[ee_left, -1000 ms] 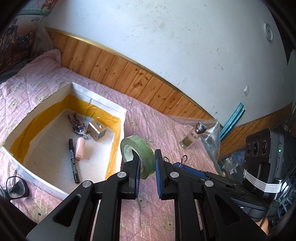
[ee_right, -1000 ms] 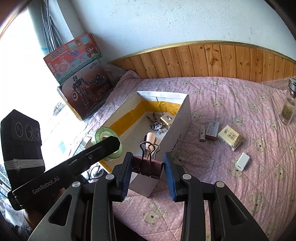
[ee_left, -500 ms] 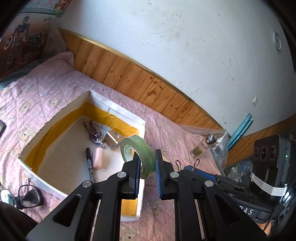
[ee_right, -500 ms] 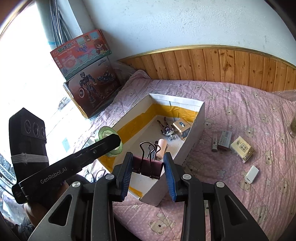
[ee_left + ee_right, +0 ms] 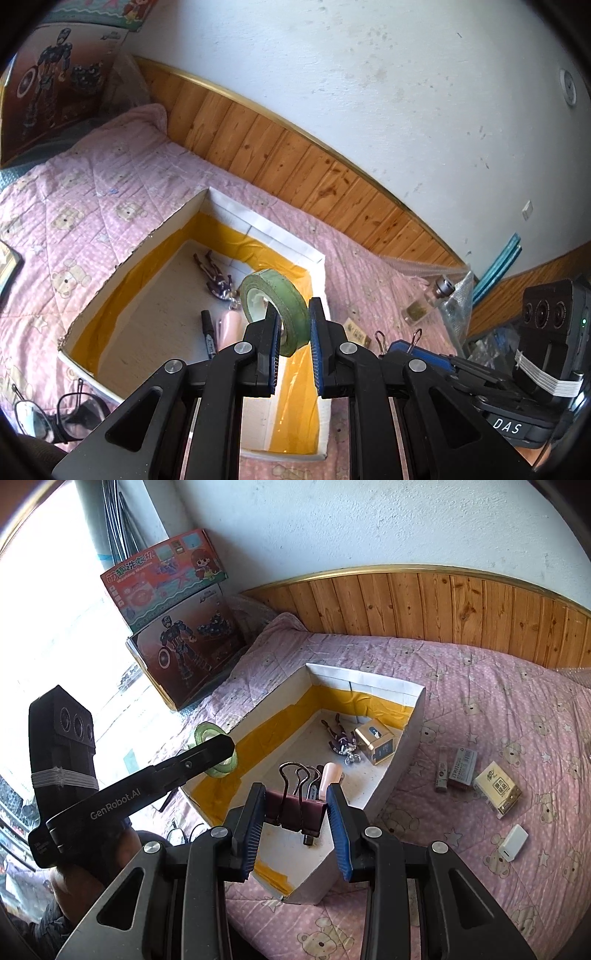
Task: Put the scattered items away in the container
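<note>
My left gripper (image 5: 293, 317) is shut on a green tape roll (image 5: 277, 306), which it holds upright above the near right part of the white cardboard box (image 5: 266, 230) lined with yellow tape. The right gripper (image 5: 297, 805) is shut on a maroon binder clip (image 5: 293, 810) with its wire handles up, over the box's (image 5: 369, 686) near end. In the right wrist view, the tape roll (image 5: 208, 734) and the left gripper's fingers (image 5: 218, 749) hang over the box's left wall. A toy figure (image 5: 340, 738), a gold carton (image 5: 376, 740), a pink tube (image 5: 330, 775) and a black marker (image 5: 208, 336) lie in the box.
On the pink quilt right of the box lie small cartons (image 5: 496, 788), a grey pack (image 5: 461, 766) and a white block (image 5: 511, 843). Glasses (image 5: 55, 410) lie by the box's near left corner. A glass bottle (image 5: 424, 306) stands far right. Toy boxes (image 5: 177, 627) lean by the window.
Both grippers have moved towards the box with their loads. The tape roll and the binder clip, earlier short of the box, now hang above its inside.
</note>
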Tool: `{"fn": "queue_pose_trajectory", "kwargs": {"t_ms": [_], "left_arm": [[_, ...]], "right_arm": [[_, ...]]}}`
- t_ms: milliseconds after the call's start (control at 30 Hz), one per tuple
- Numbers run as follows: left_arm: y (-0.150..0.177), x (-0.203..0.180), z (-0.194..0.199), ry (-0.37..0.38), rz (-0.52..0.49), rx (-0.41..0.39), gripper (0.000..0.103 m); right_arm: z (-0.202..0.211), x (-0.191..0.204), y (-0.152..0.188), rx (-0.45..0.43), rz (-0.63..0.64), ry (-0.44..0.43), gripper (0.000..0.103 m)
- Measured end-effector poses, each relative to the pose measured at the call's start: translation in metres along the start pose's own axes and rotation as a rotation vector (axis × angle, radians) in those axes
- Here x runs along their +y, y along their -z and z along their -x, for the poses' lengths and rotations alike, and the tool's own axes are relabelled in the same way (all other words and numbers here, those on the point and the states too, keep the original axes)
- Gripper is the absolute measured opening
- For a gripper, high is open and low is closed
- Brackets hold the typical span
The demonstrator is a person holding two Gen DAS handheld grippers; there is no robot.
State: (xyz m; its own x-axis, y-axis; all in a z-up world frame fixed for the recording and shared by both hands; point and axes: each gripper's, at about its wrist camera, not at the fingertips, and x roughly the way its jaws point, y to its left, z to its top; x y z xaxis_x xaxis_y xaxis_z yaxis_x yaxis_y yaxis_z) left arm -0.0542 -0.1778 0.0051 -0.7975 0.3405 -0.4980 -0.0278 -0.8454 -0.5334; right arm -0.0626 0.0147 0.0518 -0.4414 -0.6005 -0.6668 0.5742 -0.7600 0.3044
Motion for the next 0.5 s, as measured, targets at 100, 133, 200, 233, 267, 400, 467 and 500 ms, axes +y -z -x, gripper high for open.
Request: {"fn": "queue_pose_trajectory", "kwargs": {"t_ms": [100,133,200,233,267,400,467,500], "left_arm": [[-0.003,0.006,-0.005,-0.011,0.001,0.005,0.015],[-0.004,0.008,-0.007,-0.014,0.001,0.007,0.015],[-0.005,0.011,-0.010,-0.021,-0.003,0.014,0.015],[-0.006,0.012,-0.011,-0.027,-0.005,0.016,0.015],[-0.008,0.013,-0.013,-0.029,-0.008,0.019,0.015],[-0.013,0.018,-0.017,-0.040,-0.018,0.026,0.015],[-0.016,0.022,-0.019,-0.044,-0.018,0.029,0.015],[-0.016,0.024,-0.020,-0.048,-0.016,0.032,0.015]], "right_arm": [[-0.006,0.000,-0.001,0.008,0.004,-0.001,0.035],[-0.008,-0.001,-0.002,0.011,0.005,-0.002,0.035],[-0.012,-0.001,-0.003,0.019,0.008,-0.002,0.035],[-0.015,-0.001,-0.003,0.022,0.008,-0.002,0.035],[-0.017,-0.002,-0.004,0.026,0.008,-0.004,0.035],[-0.026,-0.001,-0.007,0.039,0.013,-0.006,0.035],[-0.030,-0.001,-0.008,0.044,0.016,-0.007,0.035],[-0.032,-0.001,-0.008,0.046,0.017,-0.008,0.035]]}}
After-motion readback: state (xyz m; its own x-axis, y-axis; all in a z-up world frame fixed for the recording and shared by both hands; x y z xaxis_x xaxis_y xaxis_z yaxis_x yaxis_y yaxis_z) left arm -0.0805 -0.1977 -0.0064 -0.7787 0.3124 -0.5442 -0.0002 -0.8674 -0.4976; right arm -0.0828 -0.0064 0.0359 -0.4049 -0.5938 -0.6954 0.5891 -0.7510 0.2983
